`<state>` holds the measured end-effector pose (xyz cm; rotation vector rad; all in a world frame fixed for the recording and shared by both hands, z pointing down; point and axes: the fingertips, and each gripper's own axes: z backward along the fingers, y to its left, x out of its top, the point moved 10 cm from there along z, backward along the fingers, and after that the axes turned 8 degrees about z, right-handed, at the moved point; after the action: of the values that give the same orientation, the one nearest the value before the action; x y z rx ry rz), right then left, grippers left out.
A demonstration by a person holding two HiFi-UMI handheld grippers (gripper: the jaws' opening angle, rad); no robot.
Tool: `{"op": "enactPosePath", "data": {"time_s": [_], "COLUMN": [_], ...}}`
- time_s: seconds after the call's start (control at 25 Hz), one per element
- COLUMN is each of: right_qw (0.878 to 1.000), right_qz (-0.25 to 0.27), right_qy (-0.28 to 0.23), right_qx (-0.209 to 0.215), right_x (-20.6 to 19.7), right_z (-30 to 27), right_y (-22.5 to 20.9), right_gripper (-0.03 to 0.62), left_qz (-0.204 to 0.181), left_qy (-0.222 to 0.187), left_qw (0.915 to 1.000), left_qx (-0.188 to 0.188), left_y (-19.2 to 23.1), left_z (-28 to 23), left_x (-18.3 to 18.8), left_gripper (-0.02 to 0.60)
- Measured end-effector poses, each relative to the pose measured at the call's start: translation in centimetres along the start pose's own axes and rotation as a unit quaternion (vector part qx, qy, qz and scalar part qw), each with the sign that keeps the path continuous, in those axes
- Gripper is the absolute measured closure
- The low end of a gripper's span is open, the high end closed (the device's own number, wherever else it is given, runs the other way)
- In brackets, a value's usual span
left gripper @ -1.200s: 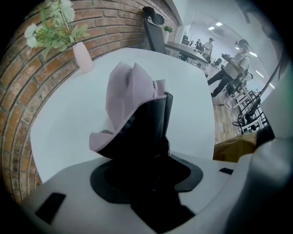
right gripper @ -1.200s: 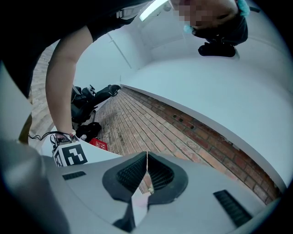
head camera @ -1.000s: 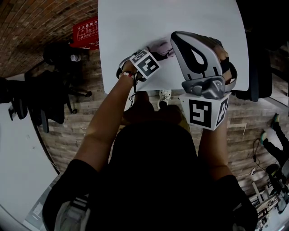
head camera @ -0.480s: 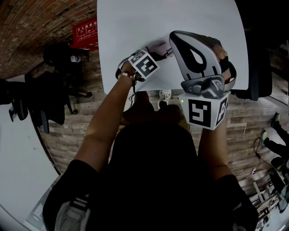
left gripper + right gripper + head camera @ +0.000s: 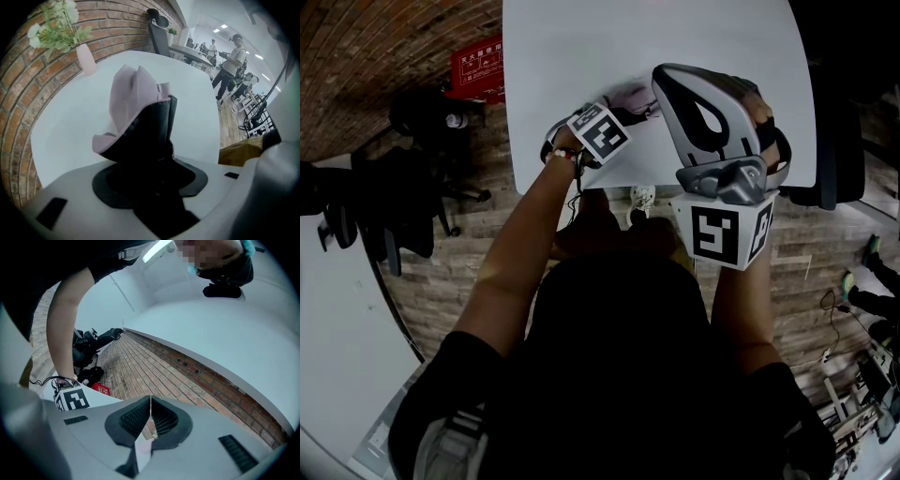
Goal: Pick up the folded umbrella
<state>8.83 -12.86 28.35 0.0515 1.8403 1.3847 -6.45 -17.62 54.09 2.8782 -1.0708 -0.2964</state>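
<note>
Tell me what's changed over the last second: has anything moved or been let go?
Nothing visibly changed. The left gripper still has its fingers closed on the folded umbrella at the white table. The right gripper stays shut and empty.

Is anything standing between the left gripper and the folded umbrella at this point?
Nothing visible does: the folded umbrella is already clamped between the jaws of the left gripper.

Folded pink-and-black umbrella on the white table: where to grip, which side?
Take the folded pink-and-black umbrella at its compact black end, from above, jaws across its width: the pink folds flare loosely further along. The left gripper is closed there.
</note>
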Motion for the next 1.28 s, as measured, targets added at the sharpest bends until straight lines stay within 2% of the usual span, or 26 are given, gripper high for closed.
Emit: {"op": "enactPosePath", "data": {"time_s": [1.28], "right_qw": [1.0], "right_qz": [0.013], "right_qy": [-0.002], "right_qx": [0.003], "right_x": [1.3], "right_z": [0.1], "right_y": [0.0], "right_gripper": [0.563], "left_qz": [0.003], "left_qy": [-0.012], "left_qw": [0.9999], "left_qx": [0.009], "left_y": [-0.5], "left_z": [0.1], "left_x": [0.0], "left_gripper": [0.36]}}
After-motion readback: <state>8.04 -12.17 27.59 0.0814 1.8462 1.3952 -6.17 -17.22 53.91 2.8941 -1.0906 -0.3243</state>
